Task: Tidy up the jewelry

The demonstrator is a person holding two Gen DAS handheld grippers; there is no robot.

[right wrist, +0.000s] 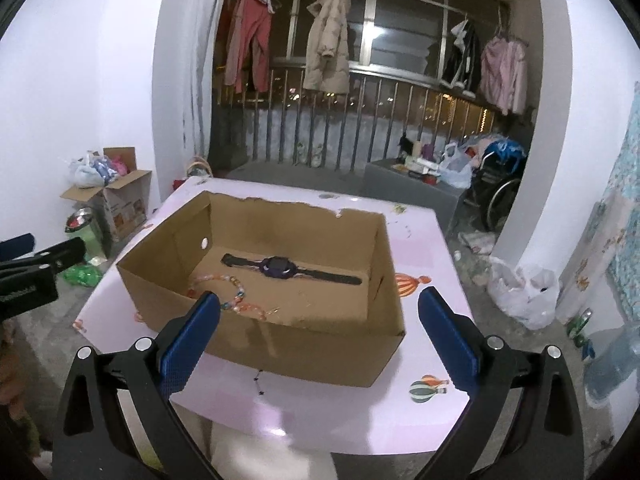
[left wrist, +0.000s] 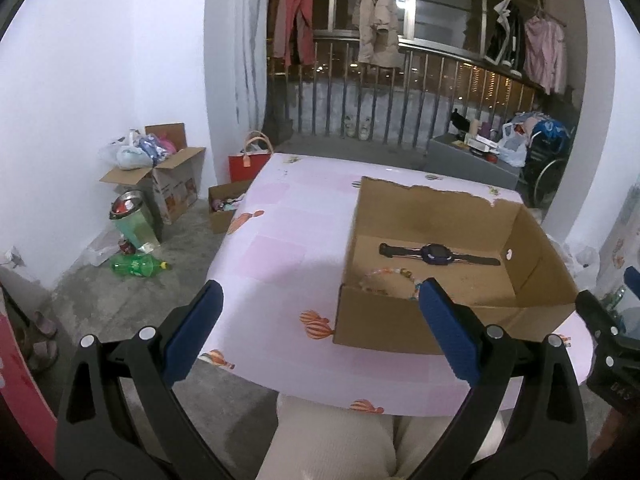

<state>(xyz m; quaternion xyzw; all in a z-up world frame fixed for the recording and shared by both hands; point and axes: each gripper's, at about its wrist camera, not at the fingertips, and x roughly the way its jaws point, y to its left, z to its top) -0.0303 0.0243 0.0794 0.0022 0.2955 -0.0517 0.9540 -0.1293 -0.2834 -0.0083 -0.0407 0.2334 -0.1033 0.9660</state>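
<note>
An open cardboard box (left wrist: 536, 240) (right wrist: 304, 344) stands on the pink table (left wrist: 280, 240) (right wrist: 320, 408). Inside lie a black watch (left wrist: 438, 254) (right wrist: 280, 269) and a colourful beaded bracelet (left wrist: 394, 278) (right wrist: 236, 296). My left gripper (left wrist: 320, 312) is open and empty, held back above the table's near edge, left of the box. My right gripper (right wrist: 320, 316) is open and empty, in front of the box's near wall. The right gripper's edge shows in the left wrist view (left wrist: 612, 320), and the left gripper's edge shows in the right wrist view (right wrist: 28, 268).
The pink cloth has balloon prints (right wrist: 428, 390). On the floor to the left are cardboard boxes (left wrist: 168, 176), a bin (left wrist: 132, 216) and a green bottle (left wrist: 140, 267). Plastic bags (right wrist: 524, 292) lie at the right. A balcony railing with hanging clothes (right wrist: 326, 40) is behind.
</note>
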